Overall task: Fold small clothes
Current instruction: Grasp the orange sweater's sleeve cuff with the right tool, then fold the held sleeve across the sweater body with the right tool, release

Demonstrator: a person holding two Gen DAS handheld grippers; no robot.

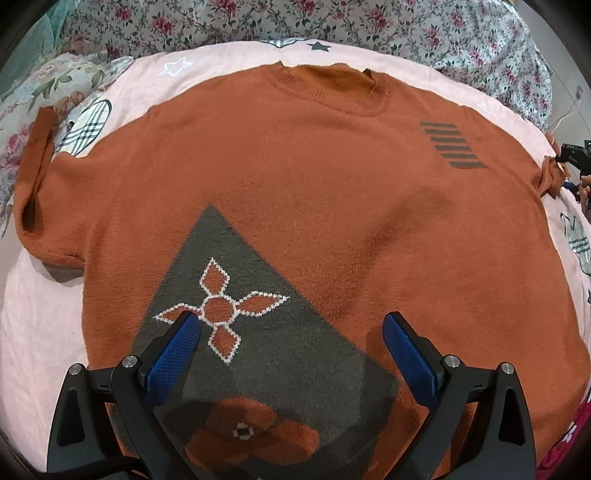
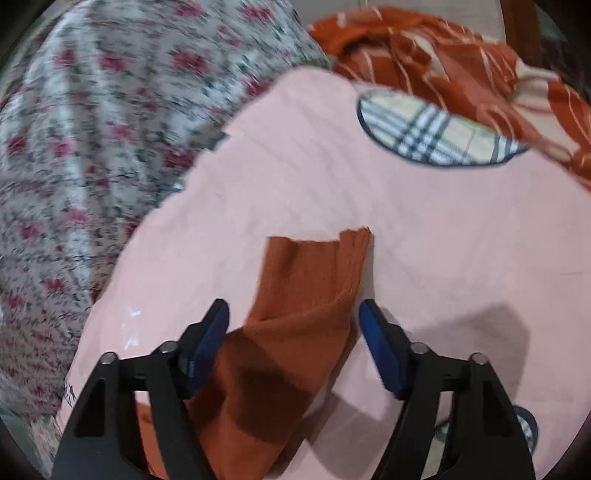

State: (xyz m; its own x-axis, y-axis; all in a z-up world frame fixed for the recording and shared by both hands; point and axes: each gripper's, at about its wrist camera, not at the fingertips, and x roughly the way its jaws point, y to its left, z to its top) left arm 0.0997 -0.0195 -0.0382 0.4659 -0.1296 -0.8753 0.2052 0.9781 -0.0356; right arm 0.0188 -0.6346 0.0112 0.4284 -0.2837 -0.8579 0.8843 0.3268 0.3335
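An orange knit sweater point(image 1: 314, 192) lies flat, front up, on a pink sheet point(image 1: 40, 314), neckline at the far side. It carries a grey triangle with a four-petal motif point(image 1: 221, 306) and dark stripes point(image 1: 452, 146) on the chest. My left gripper point(image 1: 291, 325) hangs open over the lower front, its blue pads point(image 1: 173, 354) apart above the grey patch. One sleeve point(image 1: 37, 166) lies folded at the left; the other bunches at the right edge point(image 1: 550, 177). In the right wrist view that sleeve's ribbed cuff point(image 2: 314, 280) runs between the right gripper's point(image 2: 293, 314) pads, which stand apart from it.
Floral bedding point(image 1: 369, 22) surrounds the pink sheet point(image 2: 443, 240), which has a plaid patch point(image 2: 424, 129) and star prints point(image 1: 177, 66). An orange cloth with white lines point(image 2: 443, 59) is heaped beyond the sheet in the right wrist view, which is blurred.
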